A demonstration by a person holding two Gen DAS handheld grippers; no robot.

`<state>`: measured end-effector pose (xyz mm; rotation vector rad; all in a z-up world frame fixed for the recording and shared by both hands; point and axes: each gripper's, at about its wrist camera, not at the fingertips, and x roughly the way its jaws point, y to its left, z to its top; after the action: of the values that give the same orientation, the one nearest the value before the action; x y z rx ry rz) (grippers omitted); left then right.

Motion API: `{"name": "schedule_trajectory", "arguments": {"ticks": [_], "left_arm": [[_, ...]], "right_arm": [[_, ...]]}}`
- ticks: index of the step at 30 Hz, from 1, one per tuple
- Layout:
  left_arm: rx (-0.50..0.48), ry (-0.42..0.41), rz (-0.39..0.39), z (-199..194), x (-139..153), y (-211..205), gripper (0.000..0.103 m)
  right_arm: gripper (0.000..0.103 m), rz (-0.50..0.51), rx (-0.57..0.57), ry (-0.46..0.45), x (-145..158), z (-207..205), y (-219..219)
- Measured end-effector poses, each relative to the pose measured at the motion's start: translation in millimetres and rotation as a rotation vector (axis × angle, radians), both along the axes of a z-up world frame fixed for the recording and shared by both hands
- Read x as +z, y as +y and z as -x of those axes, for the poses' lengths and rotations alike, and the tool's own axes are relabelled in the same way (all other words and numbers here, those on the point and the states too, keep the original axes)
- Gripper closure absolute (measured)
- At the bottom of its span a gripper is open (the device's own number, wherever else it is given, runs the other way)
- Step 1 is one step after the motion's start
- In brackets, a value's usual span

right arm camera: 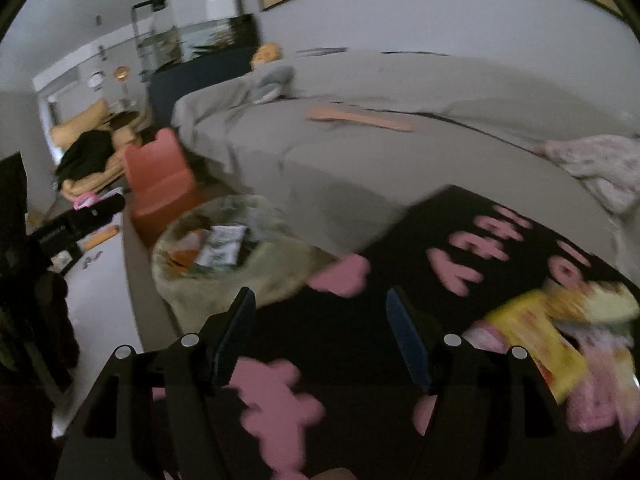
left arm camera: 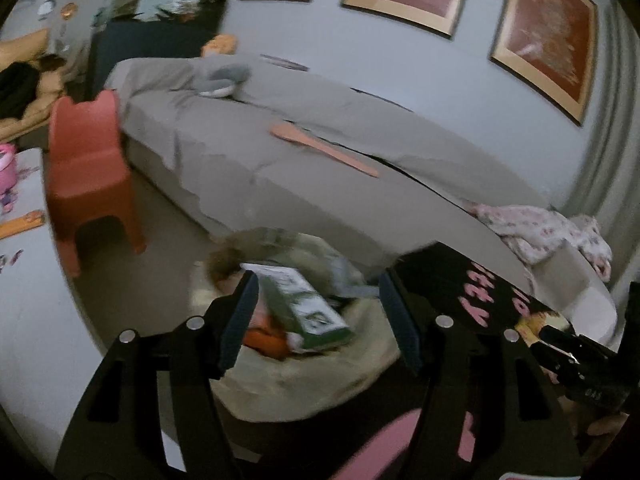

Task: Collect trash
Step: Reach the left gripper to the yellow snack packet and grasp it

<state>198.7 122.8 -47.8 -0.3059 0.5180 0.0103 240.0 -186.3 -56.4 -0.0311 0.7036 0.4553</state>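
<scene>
We see a green-and-white carton (left arm camera: pixel 308 312) lying in the pale bag (left arm camera: pixel 304 384) on the floor beside the grey bed (left arm camera: pixel 320 168), its long axis slanting from upper left to lower right, with orange scraps (left arm camera: pixel 264 340) under it. Our left gripper (left arm camera: pixel 318 320) hangs over the bag, fingers wide and empty. Our right gripper (right arm camera: pixel 320 336) is wide too, over a black-and-pink rug (right arm camera: pixel 460 264) near a blurred yellow wrapper (right arm camera: pixel 532 344)
</scene>
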Motion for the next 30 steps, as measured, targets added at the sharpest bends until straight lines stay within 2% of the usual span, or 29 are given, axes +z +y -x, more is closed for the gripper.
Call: {"name": "schedule_trajectory", "arguments": {"ticks": [5,14,18,22,25,30], "left_arm": [[-0.146,0.029,-0.002,-6.2,-9.4,-52.5,0.043],[-0.554,0.104,0.019,-41.6,-38.0,-165.1,0.043],[-0.699,0.127,-0.032,-66.8,-49.8,-213.8,0.043],[-0.733,0.195,-0.073,-90.0,-62.5,-246.6,0.043],[-0.743,0.24,-0.043,-99.6,-67.5,-259.3,0.043],[-0.729,0.254,-0.029,-116.6,-69.7,-285.3,0.043]], "right_arm": [[0.038,0.02,-0.15,-0.028,-2.3,32.3,-67.7],[0.038,-0.016,-0.435,0.024,-22.9,77.2,-195.6],[0.038,-0.051,-0.511,0.053,-35.6,88.4,-228.1],[0.038,-0.05,-0.532,0.066,-45.3,91.7,-234.8],[0.038,-0.044,-0.527,0.079,-52.6,88.6,-233.9],[0.038,-0.018,-0.527,0.092,-60.9,83.3,-232.0]]}}
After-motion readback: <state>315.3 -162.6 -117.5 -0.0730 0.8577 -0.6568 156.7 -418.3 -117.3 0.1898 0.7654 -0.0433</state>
